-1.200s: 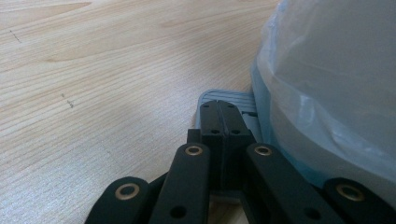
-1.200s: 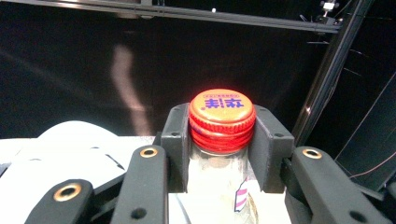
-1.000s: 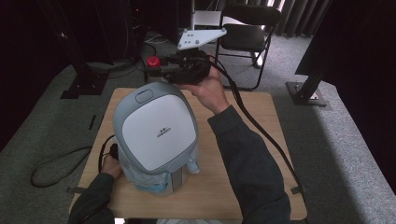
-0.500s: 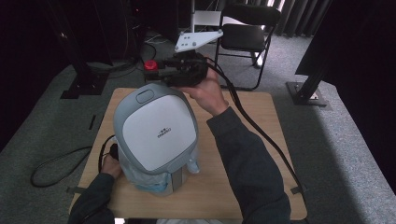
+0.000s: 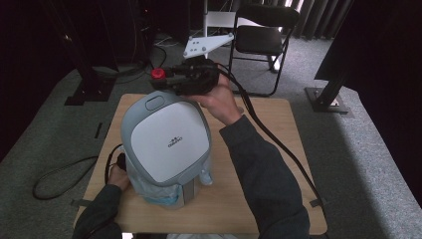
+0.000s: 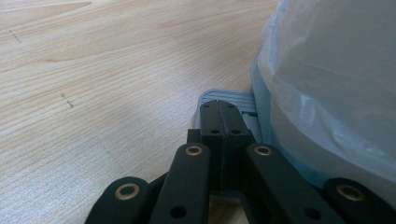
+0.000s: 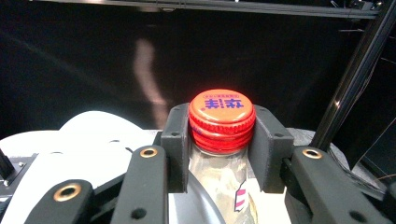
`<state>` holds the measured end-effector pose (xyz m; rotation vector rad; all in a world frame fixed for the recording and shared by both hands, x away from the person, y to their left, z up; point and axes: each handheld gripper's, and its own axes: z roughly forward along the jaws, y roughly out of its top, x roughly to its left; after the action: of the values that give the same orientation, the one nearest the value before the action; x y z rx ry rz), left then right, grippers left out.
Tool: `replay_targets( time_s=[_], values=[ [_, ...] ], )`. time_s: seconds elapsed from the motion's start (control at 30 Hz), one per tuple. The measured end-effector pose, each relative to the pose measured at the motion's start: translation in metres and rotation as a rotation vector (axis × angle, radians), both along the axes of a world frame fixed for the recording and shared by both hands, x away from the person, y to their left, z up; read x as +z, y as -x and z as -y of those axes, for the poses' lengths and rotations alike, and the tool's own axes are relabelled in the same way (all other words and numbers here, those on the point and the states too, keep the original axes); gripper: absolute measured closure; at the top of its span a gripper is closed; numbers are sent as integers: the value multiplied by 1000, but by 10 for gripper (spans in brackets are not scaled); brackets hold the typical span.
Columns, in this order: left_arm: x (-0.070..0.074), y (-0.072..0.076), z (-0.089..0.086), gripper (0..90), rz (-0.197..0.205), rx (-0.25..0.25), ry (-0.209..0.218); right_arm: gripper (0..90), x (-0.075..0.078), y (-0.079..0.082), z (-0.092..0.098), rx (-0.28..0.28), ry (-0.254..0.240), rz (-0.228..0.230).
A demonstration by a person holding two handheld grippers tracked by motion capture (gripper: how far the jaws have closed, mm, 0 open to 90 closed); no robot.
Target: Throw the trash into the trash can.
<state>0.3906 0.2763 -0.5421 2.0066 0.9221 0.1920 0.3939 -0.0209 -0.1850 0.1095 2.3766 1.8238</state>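
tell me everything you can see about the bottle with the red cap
The bottle looks like clear plastic, with a ribbed red screw cap printed in purple characters and a strip of label on its side. Its cap is on. The right gripper is shut on its neck and cap, one black jaw on each side. In the high view the cap shows at the gripper's tip, beyond the far edge of the bin lid. Its lower body is hidden.

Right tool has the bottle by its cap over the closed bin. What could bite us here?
1. The right tool clamps only the red-capped bottle at its neck; it may swing or slip.
2. The bin lid is down, so there is no opening to drop into.
3. The left tool, shut, lies on the pedal; it could slide off.
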Motion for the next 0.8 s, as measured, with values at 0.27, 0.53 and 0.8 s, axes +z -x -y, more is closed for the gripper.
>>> replay_targets(
  time_s=[0.27,0.53,0.8],
  values=[
    [0,0,0,900,-1,-1,-1,620,0,-1,1,23,-6,-27],
    [0,0,0,900,0,-1,-1,620,1,-2,2,38,-8,-43],
    [0,0,0,900,0,0,-1,619,1,-3,2,44,-6,-48]
  ],
)
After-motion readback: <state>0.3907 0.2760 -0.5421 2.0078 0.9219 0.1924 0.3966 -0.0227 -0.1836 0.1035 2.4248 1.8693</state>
